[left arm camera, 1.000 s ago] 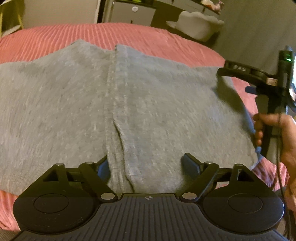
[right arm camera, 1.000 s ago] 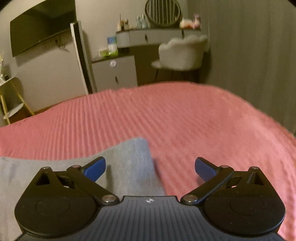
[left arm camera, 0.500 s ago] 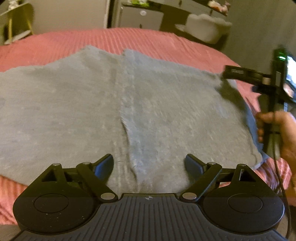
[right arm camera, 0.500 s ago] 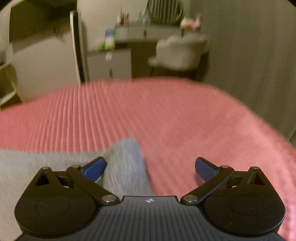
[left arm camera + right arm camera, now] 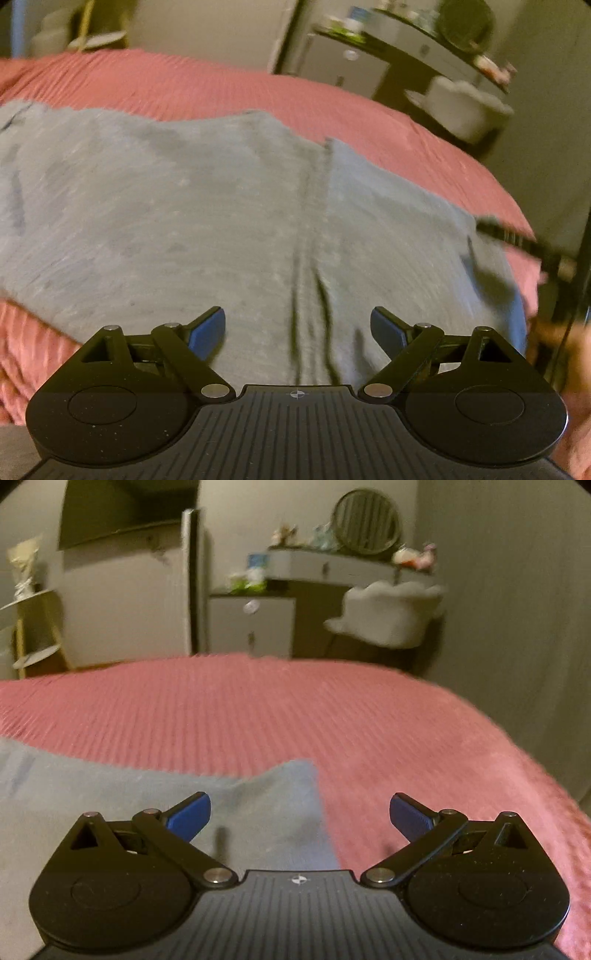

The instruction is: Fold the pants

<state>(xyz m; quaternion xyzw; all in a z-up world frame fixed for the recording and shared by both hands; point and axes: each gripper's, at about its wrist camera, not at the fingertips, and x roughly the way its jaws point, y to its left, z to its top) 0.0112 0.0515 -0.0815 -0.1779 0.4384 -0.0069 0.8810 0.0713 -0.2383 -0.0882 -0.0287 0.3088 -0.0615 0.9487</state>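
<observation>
Grey pants (image 5: 207,221) lie spread flat on a pink ribbed bedspread (image 5: 229,88), with a seam running down the middle toward me. My left gripper (image 5: 297,328) hovers open above the near edge by that seam, nothing between its blue pads. The right wrist view shows a corner of the pants (image 5: 266,797) on the bedspread (image 5: 332,716). My right gripper (image 5: 300,814) is open over that corner, its left pad above the cloth, gripping nothing. The other gripper shows as a dark blurred bar (image 5: 517,236) at the pants' right edge.
Beyond the bed stand a white cabinet (image 5: 255,624), a dresser with a round mirror (image 5: 365,520), a pale upholstered chair (image 5: 391,613) and a small shelf (image 5: 33,627) at the left. A curtain (image 5: 517,609) hangs along the right.
The left view has swung and rolled, so the seam now sits right of centre and more of the pants' left side shows. The right gripper shifted slightly over the pants' corner. Both stayed open.
</observation>
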